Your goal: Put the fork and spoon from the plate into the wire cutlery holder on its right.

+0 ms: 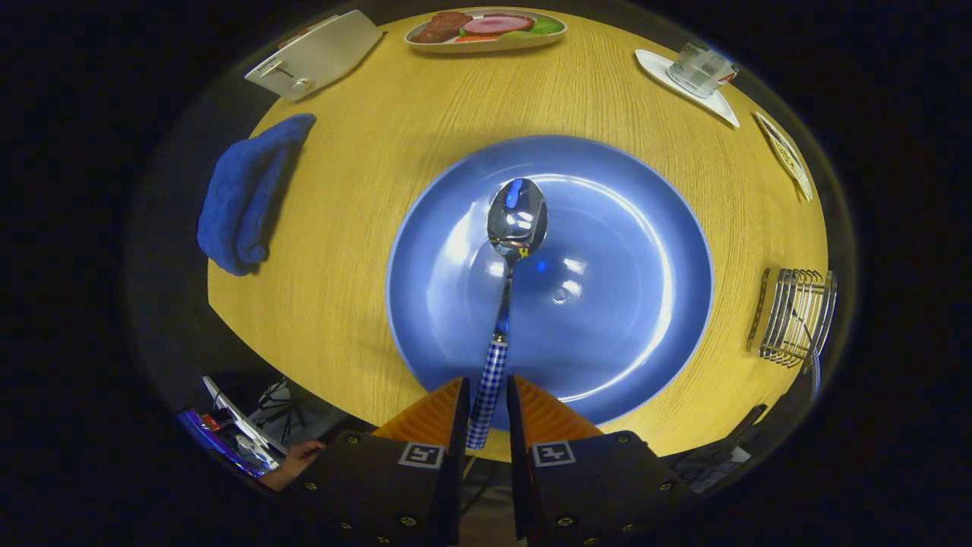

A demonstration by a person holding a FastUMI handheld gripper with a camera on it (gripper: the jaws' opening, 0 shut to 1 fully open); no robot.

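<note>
1. Blue is what we're looking at first: a big round plate (607, 304) sits in the middle of the wooden surface (364, 228), and it's our landmark for everything else.
2. We've got the spoon (516, 220) stretched over the plate, bowl out toward the plate's centre, checked handle running back to us.
3. Our claw (486, 414) is at the near rim of the plate, and that checked handle sits right between the two fingers (547, 414). They stand close on either side of it; we read it as gripped, both fingers on the handle.
4. Right of the plate, well apart from it, stands the wire cutlery holder (793, 315), near the surface's edge. We can just make out a thin handle inside it; whether it's the fork, we can't tell.
5. Left of the plate, a blue cloth (247, 197) lies bunched up at the surface's edge.
6. Beyond the plate, on the far side, there's a dish of food (486, 30), with a white device (315, 53) off to its left.
7. Far right of the plate, a glass (699, 68) rests on a white saucer (717, 102).
8. Near left, below the surface, a person's hand (300, 460) shows.
</note>
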